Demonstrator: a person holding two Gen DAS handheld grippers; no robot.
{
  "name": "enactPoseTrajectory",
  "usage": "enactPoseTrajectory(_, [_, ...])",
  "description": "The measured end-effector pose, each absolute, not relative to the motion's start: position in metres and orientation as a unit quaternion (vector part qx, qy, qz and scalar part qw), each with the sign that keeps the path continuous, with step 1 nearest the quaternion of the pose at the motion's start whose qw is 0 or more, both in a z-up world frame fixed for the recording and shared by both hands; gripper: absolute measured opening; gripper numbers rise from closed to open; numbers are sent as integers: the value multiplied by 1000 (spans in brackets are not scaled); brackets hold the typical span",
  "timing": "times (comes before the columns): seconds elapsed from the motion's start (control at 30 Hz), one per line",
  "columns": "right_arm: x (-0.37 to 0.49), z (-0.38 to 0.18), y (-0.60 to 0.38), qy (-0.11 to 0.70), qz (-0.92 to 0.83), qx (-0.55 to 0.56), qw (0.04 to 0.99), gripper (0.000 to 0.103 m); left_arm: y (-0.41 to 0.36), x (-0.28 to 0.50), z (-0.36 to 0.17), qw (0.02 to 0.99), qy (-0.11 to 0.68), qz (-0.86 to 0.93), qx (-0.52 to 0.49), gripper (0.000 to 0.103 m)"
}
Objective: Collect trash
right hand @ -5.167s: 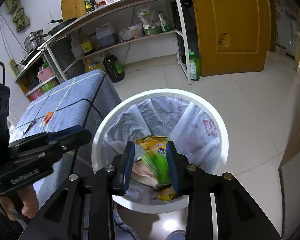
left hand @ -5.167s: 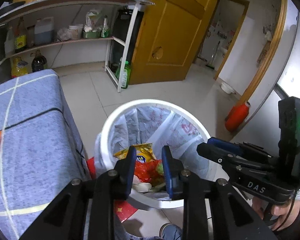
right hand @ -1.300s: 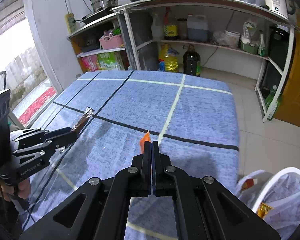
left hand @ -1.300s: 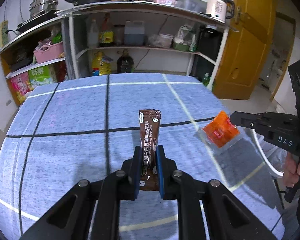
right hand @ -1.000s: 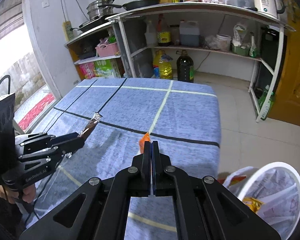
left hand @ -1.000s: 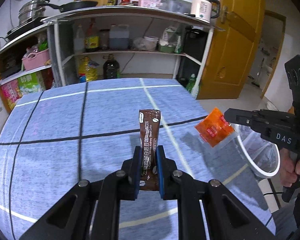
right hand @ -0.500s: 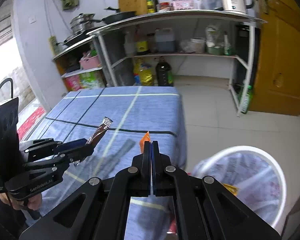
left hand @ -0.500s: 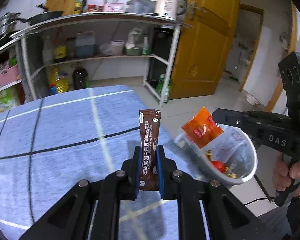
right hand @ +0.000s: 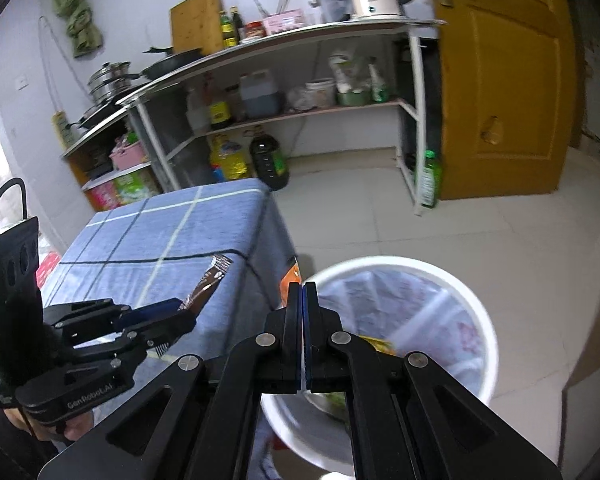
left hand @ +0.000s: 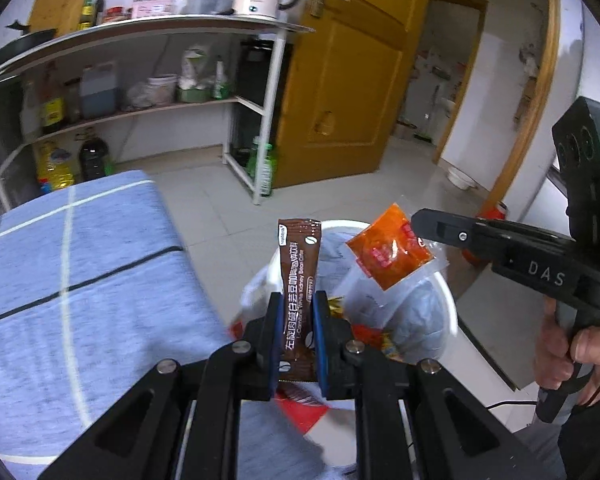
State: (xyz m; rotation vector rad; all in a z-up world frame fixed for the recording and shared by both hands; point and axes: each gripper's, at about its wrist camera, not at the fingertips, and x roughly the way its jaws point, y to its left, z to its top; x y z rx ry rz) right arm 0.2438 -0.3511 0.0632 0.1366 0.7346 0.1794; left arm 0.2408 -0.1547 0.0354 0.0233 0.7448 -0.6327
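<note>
Two pieces of trash are in my grippers. My left gripper point(left hand: 296, 334) pinches a brown coffee stick point(left hand: 298, 280) between its blue pads; the stick stands upright, its lower half between the jaws and its upper half free above them. My right gripper point(right hand: 302, 332) has its jaws pressed together on an orange sauce packet point(left hand: 388, 254). From the right wrist view I see only a thin orange edge of this packet above the fingertips; from the left wrist view the packet hangs tilted from the tip of the right gripper, with a clear plastic border around the orange part.

The white bin point(right hand: 482, 332) stands on the tiled floor point(right hand: 440, 236), just beside the corner of the table, which is covered with a blue checked cloth point(left hand: 100, 264). The bin has a thin plastic liner with some colourful wrappers inside. In the left wrist view both held pieces appear in front of the bin opening, and the packet is near the far rim. A hand point(left hand: 560, 348) grips the handle of the right gripper at the right edge. Behind stand metal shelves point(right hand: 300, 76) with bottles and a yellow door point(right hand: 508, 80).
</note>
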Motion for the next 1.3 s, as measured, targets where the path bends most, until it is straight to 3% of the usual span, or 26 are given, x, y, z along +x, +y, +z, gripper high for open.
enactPoseTrajectory(0.57, [240,28,-418,394,43,99,913,0,-223,258,1,860,394,-325,6,19])
enactPoseTrajectory(0.67, [238,28,-418,392,39,97,914,6,-223,258,-1,861,394,-322,8,23])
enactPoseTrajectory(0.8, [235,31,-415,384,35,95,918,31,-222,255,2,863,388,-323,2,28])
enactPoseTrajectory(1.3, [180,51,-391,344,19,87,935,33,-196,217,34,885,346,-313,-11,32])
